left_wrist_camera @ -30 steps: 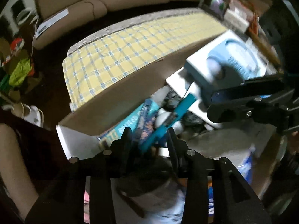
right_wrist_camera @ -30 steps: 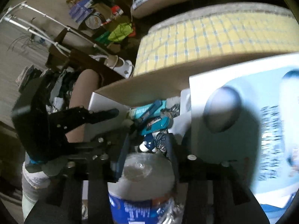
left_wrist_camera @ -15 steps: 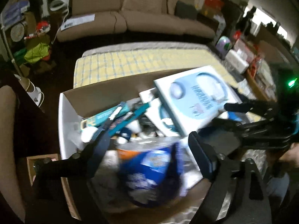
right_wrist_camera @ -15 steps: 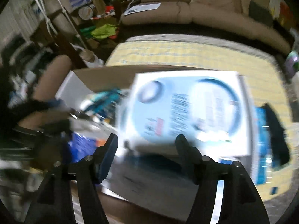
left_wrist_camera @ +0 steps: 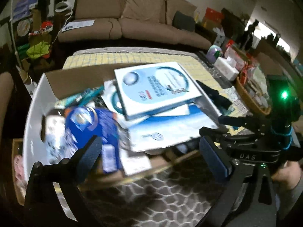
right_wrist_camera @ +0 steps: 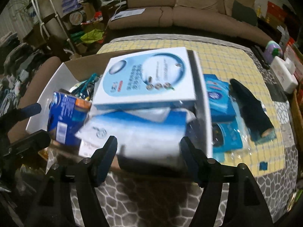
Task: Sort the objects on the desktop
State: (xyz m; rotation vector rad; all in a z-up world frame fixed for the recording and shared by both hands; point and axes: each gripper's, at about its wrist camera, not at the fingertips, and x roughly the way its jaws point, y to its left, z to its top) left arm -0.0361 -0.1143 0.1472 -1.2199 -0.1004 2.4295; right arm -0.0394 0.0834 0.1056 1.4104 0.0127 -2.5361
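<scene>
1. Both claws empty: left claw (left_wrist_camera: 151, 151) wide, jaws opening; right claw (right_wrist_camera: 148, 152) partly spread, opening too.
2. White-blue box (right_wrist_camera: 145, 79) lies tilted atop overfull carton (right_wrist_camera: 206, 117), far-right side; could slide off.
3. Blue bottle (left_wrist_camera: 90, 128) near left, loose, may roll.
4. Dark pouch (right_wrist_camera: 250, 104) on worktop (right_wrist_camera: 227, 53), right of carton, unsorted.

Both views are dim, lit by weak indoor light, with a bright overexposed window (left_wrist_camera: 265, 32) at the far right of the left wrist view. The fisheye lens bends the sofa (left_wrist_camera: 132, 19) and leaves black corners. Motion blur smears the blue bottle (left_wrist_camera: 90, 128) and the white box (right_wrist_camera: 147, 75) in the carton; print on them is unreadable. A green lamp (left_wrist_camera: 284, 94) on the right tool (left_wrist_camera: 225, 124) flares.
</scene>
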